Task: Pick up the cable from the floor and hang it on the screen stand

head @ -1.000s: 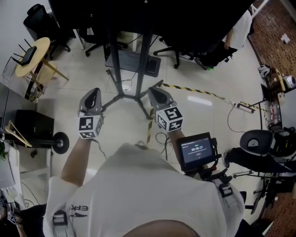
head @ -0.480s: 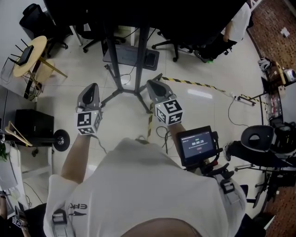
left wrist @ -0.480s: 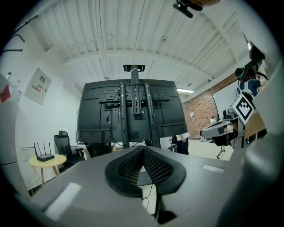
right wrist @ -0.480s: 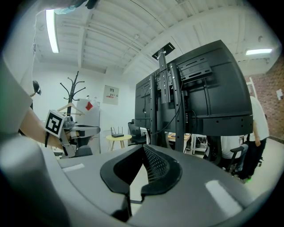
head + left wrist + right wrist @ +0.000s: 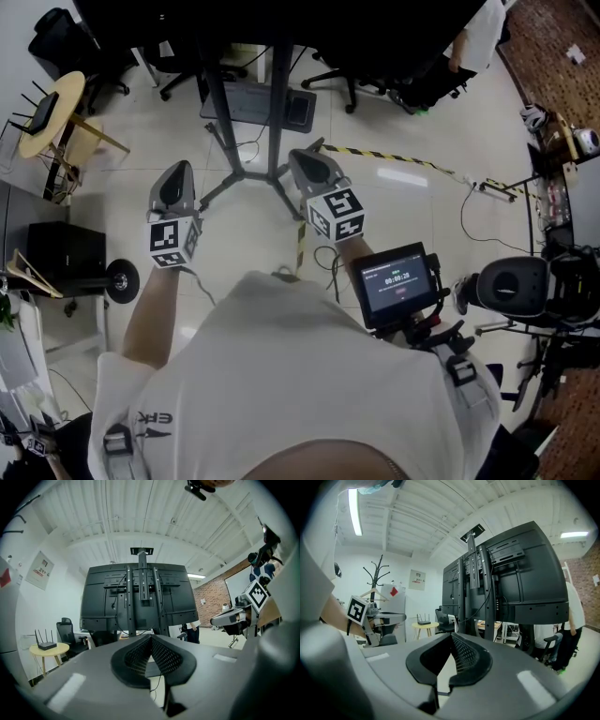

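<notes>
Head view had the pale tiled floor point(image 5: 403, 234) filling most of the frame. Big black screen point(image 5: 281, 19) ran along the top edge, and its screen stand point(image 5: 275, 103) dropped to splayed legs on the floor. Person in a white shirt point(image 5: 281, 375) stood in front of the stand's legs, both arms out. Office chairs point(image 5: 342, 82) sat behind the stand. Round yellow tabletop point(image 5: 70, 98) at far left carried a router point(image 5: 39, 111); a black cabinet point(image 5: 66, 255) stood nearer on that side.

Left claw point(image 5: 177, 169) was held over the floor, just left of the stand legs, its marker cube point(image 5: 173, 242) at the wrist end. Left gripper view: left claw jaws were pressed together, nothing between them, aimed level at the screen's back.

Right claw point(image 5: 302, 156) sat just right of the stand legs, marker cube point(image 5: 336, 214) behind it. Right gripper view: right claw jaws were together too, empty, with the stand poles ahead and to the right.

Small display point(image 5: 398, 286) was strapped by the right forearm.

Cable point(image 5: 325, 260) lay looped on the floor between the right claw and the person's body, in neither claw. Yellow-black striped strip point(image 5: 394, 161) ran across the floor to the right of the stand; another striped run ended beside the cable. Which one the task meant, couldn't tell.
</notes>
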Demonstrator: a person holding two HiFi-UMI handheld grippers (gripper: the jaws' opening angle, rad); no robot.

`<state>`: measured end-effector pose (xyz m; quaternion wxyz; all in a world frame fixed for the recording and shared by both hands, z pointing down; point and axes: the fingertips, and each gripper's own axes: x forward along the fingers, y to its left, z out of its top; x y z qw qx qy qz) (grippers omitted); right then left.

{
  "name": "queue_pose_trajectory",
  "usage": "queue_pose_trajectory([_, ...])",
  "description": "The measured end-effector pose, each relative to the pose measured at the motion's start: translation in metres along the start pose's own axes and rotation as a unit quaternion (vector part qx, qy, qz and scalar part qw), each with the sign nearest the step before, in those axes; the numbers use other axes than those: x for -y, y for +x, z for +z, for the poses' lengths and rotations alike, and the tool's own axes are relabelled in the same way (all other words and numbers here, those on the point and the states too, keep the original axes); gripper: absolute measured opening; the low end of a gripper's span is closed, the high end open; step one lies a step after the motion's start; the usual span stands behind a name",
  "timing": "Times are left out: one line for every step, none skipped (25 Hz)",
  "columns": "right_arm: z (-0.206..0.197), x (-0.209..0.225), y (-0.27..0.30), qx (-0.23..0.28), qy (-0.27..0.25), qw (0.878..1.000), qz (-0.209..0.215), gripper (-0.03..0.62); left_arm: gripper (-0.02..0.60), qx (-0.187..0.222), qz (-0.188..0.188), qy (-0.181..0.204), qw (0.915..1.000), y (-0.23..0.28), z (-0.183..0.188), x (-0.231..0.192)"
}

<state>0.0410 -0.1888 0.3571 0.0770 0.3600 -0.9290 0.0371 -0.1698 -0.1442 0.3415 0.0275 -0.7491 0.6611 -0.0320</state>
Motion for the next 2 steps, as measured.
queue_pose_trajectory([-0.0004, 0.0005, -0.0001, 0.0, 0.0, 1.0, 0.0, 0.012, 0.002, 0.0, 0.0, -0.001, 1.0, 0.0001, -0.0006, 0.0008])
queue_pose_trajectory([-0.0008, 0.0009, -0.0001, 0.001, -0.001, 1.0, 0.001, 0.012, 0.002, 0.0, 0.0, -0.003, 1.0, 0.0001, -0.0013, 0.0017])
